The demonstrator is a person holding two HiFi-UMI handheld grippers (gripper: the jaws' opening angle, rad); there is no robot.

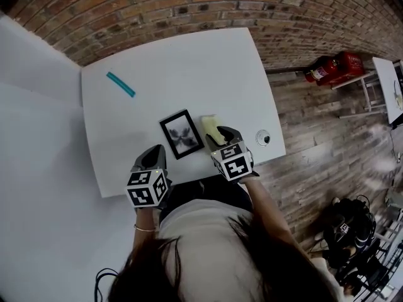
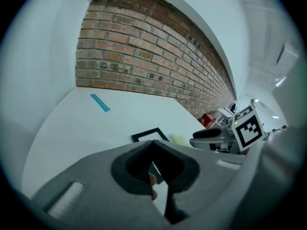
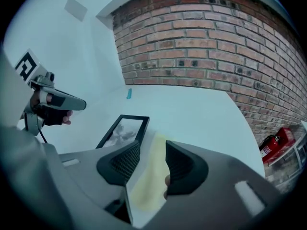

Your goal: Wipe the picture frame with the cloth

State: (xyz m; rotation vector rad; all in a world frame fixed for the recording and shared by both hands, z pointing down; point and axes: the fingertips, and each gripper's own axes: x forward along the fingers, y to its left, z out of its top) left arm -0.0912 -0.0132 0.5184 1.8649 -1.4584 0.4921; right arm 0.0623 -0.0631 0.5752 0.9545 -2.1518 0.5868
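Observation:
A small black picture frame [image 1: 182, 134] lies flat on the white table [image 1: 189, 61], near its front edge. Just right of it lies a pale yellow cloth [image 1: 208, 124]. My right gripper [image 1: 223, 133] hangs over the cloth's near end, open. In the right gripper view the cloth [image 3: 149, 178] shows between the spread jaws of that gripper [image 3: 152, 153], and the pads do not press on it. The frame [image 3: 123, 130] lies just left of them. My left gripper [image 1: 157, 150] is shut and empty, at the frame's near left. In the left gripper view the frame [image 2: 149, 135] lies beyond the closed tips [image 2: 153, 145].
A teal strip [image 1: 120, 84] lies at the table's far left. A small white round thing [image 1: 263, 138] sits by the right front corner. A brick wall backs the table. Red fire extinguishers [image 1: 330, 68] stand on the wooden floor to the right.

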